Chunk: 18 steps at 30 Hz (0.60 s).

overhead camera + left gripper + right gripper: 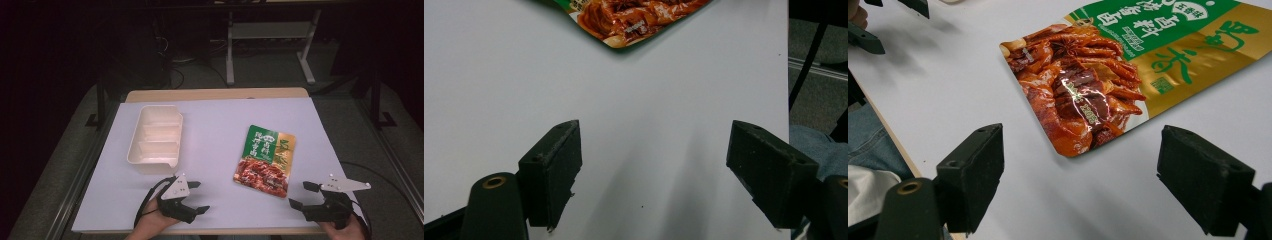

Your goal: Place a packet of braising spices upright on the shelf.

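A flat food pouch (265, 160), green and gold with a picture of braised meat, lies on the white table sheet (220, 130) right of centre. A cream plastic tray (155, 137) with divided compartments stands at the left. My left gripper (198, 196) rests near the front edge below the tray, open and empty, its jaws pointing right toward the pouch (634, 20). At the front right my right gripper (303, 195) is open too, jaws pointing left. The pouch's (1128, 65) near corner lies just beyond its jaws, apart from them.
The sheet's right edge (787, 75) and dark floor lie beyond the left gripper. The other gripper's jaw tips (878, 25) show at the top left of the right gripper view. Desk legs (230, 55) stand behind the table.
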{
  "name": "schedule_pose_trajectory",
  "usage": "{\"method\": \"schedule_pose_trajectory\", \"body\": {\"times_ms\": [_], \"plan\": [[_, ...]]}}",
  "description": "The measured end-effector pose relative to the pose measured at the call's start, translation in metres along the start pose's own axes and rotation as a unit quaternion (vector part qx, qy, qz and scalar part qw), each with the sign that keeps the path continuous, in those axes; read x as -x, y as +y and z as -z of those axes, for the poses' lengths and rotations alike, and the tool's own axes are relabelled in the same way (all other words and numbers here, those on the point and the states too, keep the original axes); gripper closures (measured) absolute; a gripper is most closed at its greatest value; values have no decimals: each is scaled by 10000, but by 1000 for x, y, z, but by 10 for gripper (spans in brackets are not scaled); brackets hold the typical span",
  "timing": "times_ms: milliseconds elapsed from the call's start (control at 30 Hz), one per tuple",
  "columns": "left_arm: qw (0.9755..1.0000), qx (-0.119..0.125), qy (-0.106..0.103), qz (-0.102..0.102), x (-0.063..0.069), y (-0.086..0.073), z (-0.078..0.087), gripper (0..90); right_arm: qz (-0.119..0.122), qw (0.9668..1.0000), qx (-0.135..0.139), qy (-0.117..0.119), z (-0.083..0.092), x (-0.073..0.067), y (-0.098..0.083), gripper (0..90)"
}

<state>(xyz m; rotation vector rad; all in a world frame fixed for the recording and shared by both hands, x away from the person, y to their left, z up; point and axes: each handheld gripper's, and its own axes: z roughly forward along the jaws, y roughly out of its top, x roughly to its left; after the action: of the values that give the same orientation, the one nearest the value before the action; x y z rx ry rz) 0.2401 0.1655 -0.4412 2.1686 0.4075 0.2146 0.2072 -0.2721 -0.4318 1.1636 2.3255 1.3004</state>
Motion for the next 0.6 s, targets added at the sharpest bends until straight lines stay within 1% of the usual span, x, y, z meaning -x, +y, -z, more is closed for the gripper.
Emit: {"method": "schedule_pose_trajectory", "body": {"times_ms": [67, 167, 200, 233, 267, 300, 333, 367, 400, 433, 467, 500, 533, 567, 600], "plan": [[10000, 46, -14, 7, 1, 2, -1, 218, -5, 10000, 2, -14, 0, 0, 0, 180], [10000, 83, -42, 7, 1, 6, -3, 225, -102, 9998, 174, 30, 2, 2, 2, 164], [10000, 69, -64, 18, 1, 10, -6, 227, -143, 9996, 225, 30, 2, 4, 4, 158], [10000, 69, -64, 18, 1, 10, -6, 231, -143, 9996, 225, 30, 2, 4, 4, 158], [10000, 53, -31, 28, 1, 12, -9, 242, -180, 9995, 251, 43, 1, 6, 6, 156], [10000, -10, -11, 69, -1, 18, -14, 245, -254, 9993, 270, 27, 0, 10, 9, 149], [10000, -10, -11, 69, -1, 18, -14, 251, -281, 9992, 275, 25, -1, 12, 12, 143], [9999, -10, -27, 123, -3, 25, -18, 274, -317, 9992, 242, 22, -3, 15, 15, 144], [9999, -10, -27, 123, -3, 25, -18, 291, -353, 9992, 189, -33, -4, 17, 18, 144], [9999, 17, -26, 133, -4, 29, -20, 291, -353, 9992, 189, -33, -4, 17, 18, 144], [9999, 25, 10, 97, -5, 33, -23, 316, -372, 9991, 150, -133, -8, 23, 25, 143], [9999, 35, 19, 131, -8, 43, -30, 328, -369, 9992, 114, -138, -9, 25, 28, 144], [9999, -3, 28, 132, -9, 48, -35, 346, -350, 9992, 77, -171, -11, 28, 32, 144], [9999, -3, 28, 132, -9, 48, -35, 367, -350, 9992, 77, -171, -11, 28, 32, 144], [9999, -32, 40, 162, -10, 53, -39, 380, -332, 9992, 19, -221, -15, 33, 40, 143]]}}
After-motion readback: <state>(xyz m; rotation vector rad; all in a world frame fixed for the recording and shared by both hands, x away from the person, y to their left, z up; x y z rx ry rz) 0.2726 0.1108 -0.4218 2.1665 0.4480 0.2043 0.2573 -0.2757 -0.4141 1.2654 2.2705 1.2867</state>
